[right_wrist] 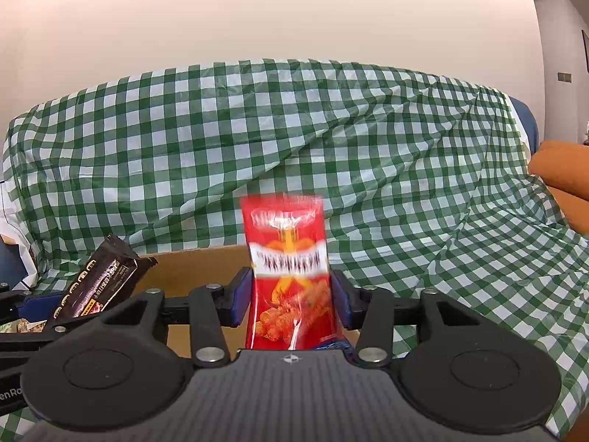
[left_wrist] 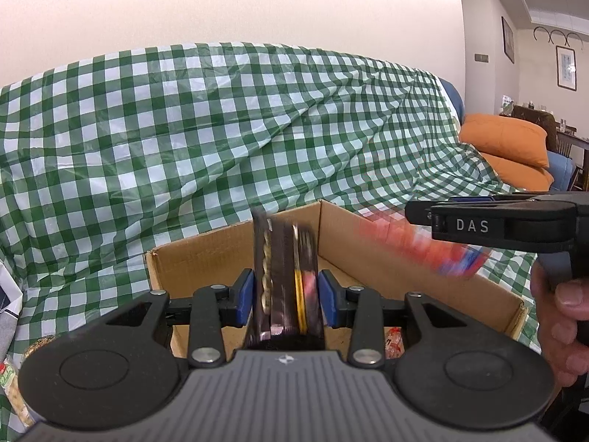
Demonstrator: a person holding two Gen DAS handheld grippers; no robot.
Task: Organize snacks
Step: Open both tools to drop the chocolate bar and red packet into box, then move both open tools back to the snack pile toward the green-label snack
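My left gripper [left_wrist: 286, 296] is shut on a dark brown snack packet [left_wrist: 285, 276], held upright above an open cardboard box [left_wrist: 206, 254]. My right gripper [right_wrist: 292, 296] is shut on a red snack packet [right_wrist: 289, 269], held upright over the same box [right_wrist: 198, 269]. In the left wrist view the red packet [left_wrist: 423, 246] shows blurred at the right, under the right gripper's body. In the right wrist view the dark packet [right_wrist: 97, 283] shows at the left, tilted, in the left gripper's fingers [right_wrist: 36, 300].
A green and white checked cloth [left_wrist: 221, 129] covers the sofa and the surface under the box. Orange cushions [left_wrist: 504, 143] lie at the right. Other snack packets [left_wrist: 11, 386] lie at the far left. Something red and white [left_wrist: 394, 342] lies inside the box.
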